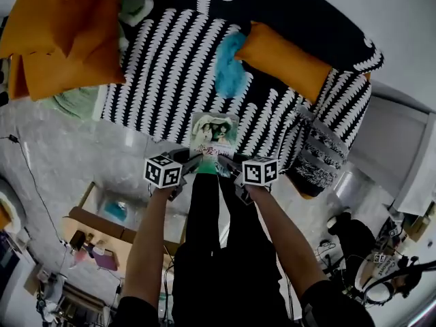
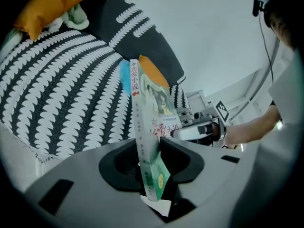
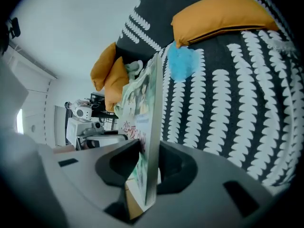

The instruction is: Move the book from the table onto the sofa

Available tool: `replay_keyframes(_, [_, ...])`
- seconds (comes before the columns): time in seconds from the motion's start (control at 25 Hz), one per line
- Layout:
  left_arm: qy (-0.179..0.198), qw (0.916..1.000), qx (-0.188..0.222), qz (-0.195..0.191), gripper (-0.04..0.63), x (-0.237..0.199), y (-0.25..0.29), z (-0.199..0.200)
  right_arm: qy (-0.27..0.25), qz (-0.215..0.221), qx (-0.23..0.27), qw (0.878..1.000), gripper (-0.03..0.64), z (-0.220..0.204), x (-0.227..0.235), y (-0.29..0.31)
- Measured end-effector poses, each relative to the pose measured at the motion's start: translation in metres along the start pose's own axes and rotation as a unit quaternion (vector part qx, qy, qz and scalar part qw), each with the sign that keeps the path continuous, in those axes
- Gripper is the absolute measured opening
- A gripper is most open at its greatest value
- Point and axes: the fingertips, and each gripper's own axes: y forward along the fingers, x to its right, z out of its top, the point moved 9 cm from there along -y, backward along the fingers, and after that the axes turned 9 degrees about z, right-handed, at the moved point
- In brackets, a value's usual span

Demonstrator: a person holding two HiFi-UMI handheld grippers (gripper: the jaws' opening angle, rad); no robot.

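Observation:
The book, a paperback with a pale green cover showing two figures, hangs just above the front edge of the black-and-white patterned sofa. My left gripper is shut on its lower left corner and my right gripper on its lower right corner. In the left gripper view the book stands edge-on between the dark pads of the left gripper, spine up. The right gripper view shows the book clamped upright in the right gripper, with the sofa seat behind it.
Orange cushions lie at the sofa's left and right, with a blue fluffy thing between them. A patterned cushion hangs at the right front corner. A low wooden table stands lower left, and the person's dark legs are below the grippers.

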Motion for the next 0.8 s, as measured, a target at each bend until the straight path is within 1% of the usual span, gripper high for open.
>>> replay_keyframes(0.16, [-0.008, 0.9999, -0.005, 0.004, 0.124, -0.022, 0.017, 0.000, -0.001, -0.009, -0.012, 1.000, 0.112, 0.008, 0.018, 0.018])
replay_keyframes(0.44, [-0.020, 0.9994, -0.003, 0.029, 0.129, -0.060, 0.054, 0.015, -0.016, -0.021, -0.018, 0.999, 0.112, 0.034, 0.062, 0.049])
replay_keyframes(0.56, [-0.023, 0.9994, 0.001, 0.027, 0.130, -0.068, 0.067, 0.017, -0.026, -0.029, -0.018, 0.999, 0.112, 0.040, 0.072, 0.053])
replay_keyframes(0.68, [-0.039, 0.9990, 0.010, 0.019, 0.132, -0.074, 0.078, 0.017, -0.040, -0.040, -0.023, 0.998, 0.112, 0.046, 0.080, 0.054])
replay_keyframes(0.8, [-0.050, 0.9984, -0.001, 0.026, 0.143, -0.079, 0.087, 0.014, -0.053, -0.055, -0.036, 0.996, 0.114, 0.047, 0.083, 0.056])
